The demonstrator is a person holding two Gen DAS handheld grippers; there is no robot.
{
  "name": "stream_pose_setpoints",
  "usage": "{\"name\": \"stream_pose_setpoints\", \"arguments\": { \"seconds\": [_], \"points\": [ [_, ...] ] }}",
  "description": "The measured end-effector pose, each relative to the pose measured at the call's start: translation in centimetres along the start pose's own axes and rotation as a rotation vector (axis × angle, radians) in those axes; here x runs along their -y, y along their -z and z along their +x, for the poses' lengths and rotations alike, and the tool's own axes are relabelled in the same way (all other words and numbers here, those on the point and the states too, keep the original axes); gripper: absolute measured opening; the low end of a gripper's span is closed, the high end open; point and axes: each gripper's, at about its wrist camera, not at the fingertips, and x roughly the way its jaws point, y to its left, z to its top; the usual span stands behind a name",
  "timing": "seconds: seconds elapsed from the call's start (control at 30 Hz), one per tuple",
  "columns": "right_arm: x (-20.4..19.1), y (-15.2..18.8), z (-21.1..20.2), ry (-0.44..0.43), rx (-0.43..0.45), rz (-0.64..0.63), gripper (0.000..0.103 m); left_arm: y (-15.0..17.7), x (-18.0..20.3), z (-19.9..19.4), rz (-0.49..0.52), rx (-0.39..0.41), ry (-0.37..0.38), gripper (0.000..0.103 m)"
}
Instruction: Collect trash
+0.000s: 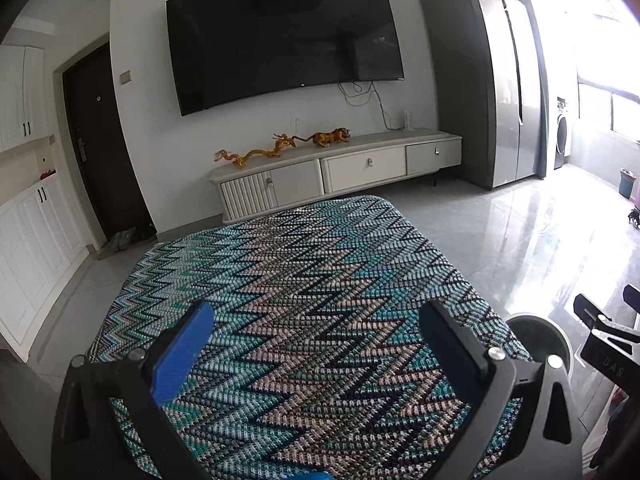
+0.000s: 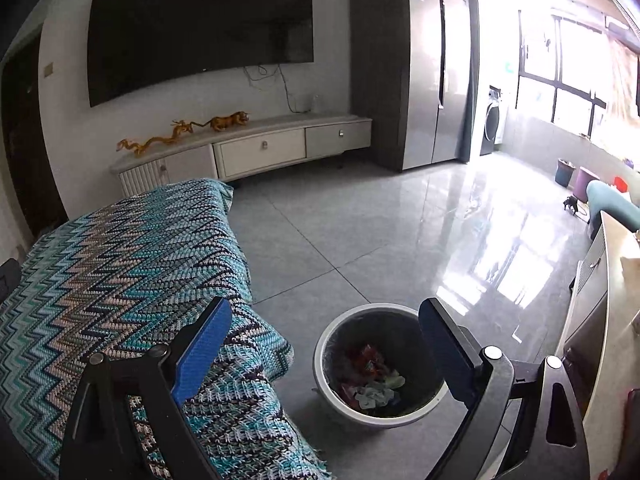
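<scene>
both hand-held grippers, left point(image 1: 316, 344) & right point(image 2: 326, 344), wide open, empty; trash point(image 2: 372, 380) in bin point(image 2: 320, 364).

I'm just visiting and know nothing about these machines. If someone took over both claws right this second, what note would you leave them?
Left claw: open, empty, above the zigzag blanket.
Right claw: open, empty, above the trash bin on the floor beside the blanket.
Done: crumpled wrappers already lie in the bin.
Left: no loose trash shows on the blanket or nearby floor in either view; look around outside the views before stopping.
</scene>
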Motion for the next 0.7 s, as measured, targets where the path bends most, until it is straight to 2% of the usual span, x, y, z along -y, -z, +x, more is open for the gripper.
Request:
{"name": "stream_pose_setpoints", "arguments": {
  "seconds": [0.7],
  "points": [
    [0.13, 0.37, 0.10, 0.019, -0.004, 0.004, 0.094, 0.52, 0.63, 0.39, 0.005, -0.015, 0.038, 0.103]
  ]
}}
